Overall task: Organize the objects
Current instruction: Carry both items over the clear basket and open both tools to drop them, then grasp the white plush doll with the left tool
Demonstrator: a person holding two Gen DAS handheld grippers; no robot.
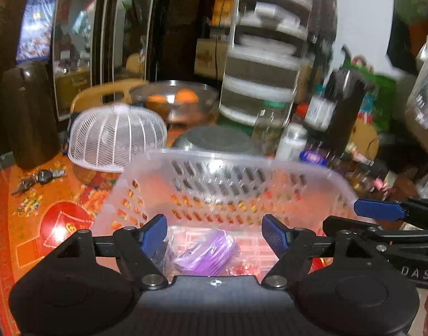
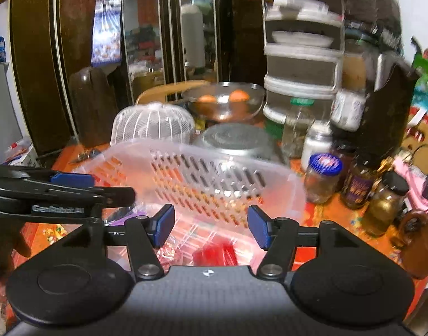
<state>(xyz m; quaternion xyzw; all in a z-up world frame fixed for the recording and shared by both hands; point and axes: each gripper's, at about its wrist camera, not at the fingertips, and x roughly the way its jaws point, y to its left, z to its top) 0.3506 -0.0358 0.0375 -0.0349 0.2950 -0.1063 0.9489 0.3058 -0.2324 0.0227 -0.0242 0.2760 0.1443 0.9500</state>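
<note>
A clear perforated plastic basket point(image 1: 222, 165) stands on the orange patterned table point(image 1: 32, 224); it also shows in the right wrist view point(image 2: 214, 162). Inside lie a purple object in clear wrap point(image 1: 208, 254), red wrapped sweets point(image 1: 242, 268), a red packet point(image 2: 216, 253) and a pinkish wrapped item point(image 2: 169, 253). My left gripper point(image 1: 215, 235) is open and empty just above the basket's near side. My right gripper point(image 2: 211, 224) is open and empty over the basket's right part. Each gripper shows in the other's view, the right one point(image 1: 379, 210) and the left one point(image 2: 71, 180).
A white mesh food cover point(image 1: 116, 137), a steel bowl with oranges point(image 1: 174, 98), an upturned metal bowl point(image 1: 216, 138), a dark flask point(image 1: 26, 114) and keys point(image 1: 40, 179) stand beyond. Jars point(image 2: 323, 176), bottles point(image 2: 385, 204) and a drawer tower point(image 2: 300, 47) crowd the right.
</note>
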